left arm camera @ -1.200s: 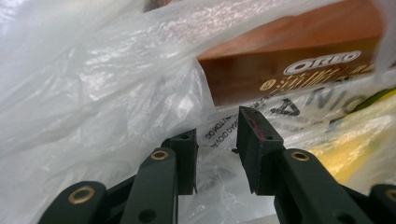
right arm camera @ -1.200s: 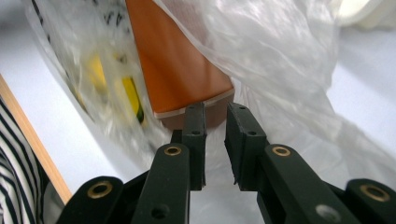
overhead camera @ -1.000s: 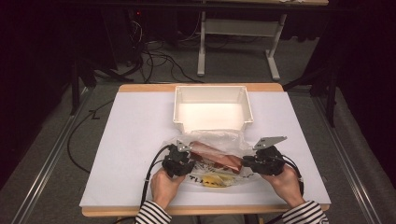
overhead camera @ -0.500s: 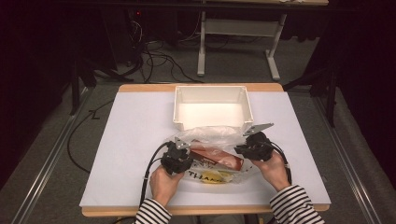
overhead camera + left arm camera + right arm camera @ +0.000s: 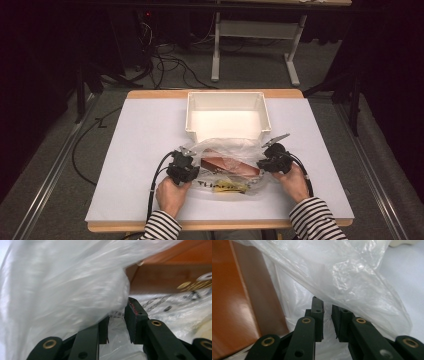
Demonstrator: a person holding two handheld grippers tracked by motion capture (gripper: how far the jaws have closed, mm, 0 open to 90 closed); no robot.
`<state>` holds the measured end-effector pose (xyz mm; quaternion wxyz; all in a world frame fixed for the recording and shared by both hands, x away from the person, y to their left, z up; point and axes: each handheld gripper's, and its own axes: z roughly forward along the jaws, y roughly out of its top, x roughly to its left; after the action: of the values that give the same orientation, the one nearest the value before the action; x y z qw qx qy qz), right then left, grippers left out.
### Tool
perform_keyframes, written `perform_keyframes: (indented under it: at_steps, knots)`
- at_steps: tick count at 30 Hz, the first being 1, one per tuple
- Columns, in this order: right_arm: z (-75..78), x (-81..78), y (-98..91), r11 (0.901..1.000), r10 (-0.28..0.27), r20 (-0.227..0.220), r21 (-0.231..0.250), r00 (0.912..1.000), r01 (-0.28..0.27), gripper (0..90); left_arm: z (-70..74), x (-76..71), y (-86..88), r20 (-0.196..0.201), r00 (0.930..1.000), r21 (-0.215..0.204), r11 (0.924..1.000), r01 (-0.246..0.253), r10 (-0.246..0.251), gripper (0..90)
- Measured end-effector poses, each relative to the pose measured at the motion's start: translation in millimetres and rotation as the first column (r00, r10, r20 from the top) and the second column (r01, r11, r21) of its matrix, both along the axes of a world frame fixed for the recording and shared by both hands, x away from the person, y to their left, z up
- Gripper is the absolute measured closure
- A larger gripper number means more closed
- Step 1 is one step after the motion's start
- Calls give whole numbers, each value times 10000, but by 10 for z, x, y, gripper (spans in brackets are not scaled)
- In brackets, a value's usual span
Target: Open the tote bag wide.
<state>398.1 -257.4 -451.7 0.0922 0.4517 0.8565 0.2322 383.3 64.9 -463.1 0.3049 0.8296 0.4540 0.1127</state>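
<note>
The clear plastic bag (image 5: 227, 162) lies on the surface (image 5: 135, 145) just in front of the white bin (image 5: 227, 116), a brown box (image 5: 230, 165) inside it. The left claw (image 5: 192, 167) has just been closing on the bag's film; the right claw (image 5: 262, 165) pinches its opposite edge, apparently to spread the mouth.

This looked like a lab or recording studio rather than a home. A wooden-edged table covered with a white sheet (image 5: 150, 150) stood alone on grey carpeted floor (image 5: 45, 165), ringed by black curtains (image 5: 30, 60). Loose black cables (image 5: 165, 65) ran across the floor behind it, beside the white metal legs of a second desk (image 5: 295, 65). Metal floor rails (image 5: 47, 185) flanked the table on both sides.
</note>
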Motion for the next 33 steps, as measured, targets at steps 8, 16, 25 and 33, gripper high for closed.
perform_keyframes:
  at_steps: [8, 16, 25, 33]
  knots:
    - [-6, -4, -32, 9993, -244, 31, -293, 9997, 245, 805, 24, -34, 76, 37, 10000, -41, 10000, 25, -25, 756]
    - [175, -88, 64, 9987, 242, 563, 425, 9981, -266, 784, 252, 32, -3, 692, 9976, -487, 9988, 60, -27, 732]
    - [123, -48, 112, 9994, 310, 385, 106, 9988, -314, 791, 155, 228, 52, 201, 9984, -424, 9978, -515, 524, 743]
    - [3, -12, -4, 9991, -124, -18, -398, 9999, 123, 803, 66, 270, 30, 8, 9981, 750, 9953, -613, 614, 778]
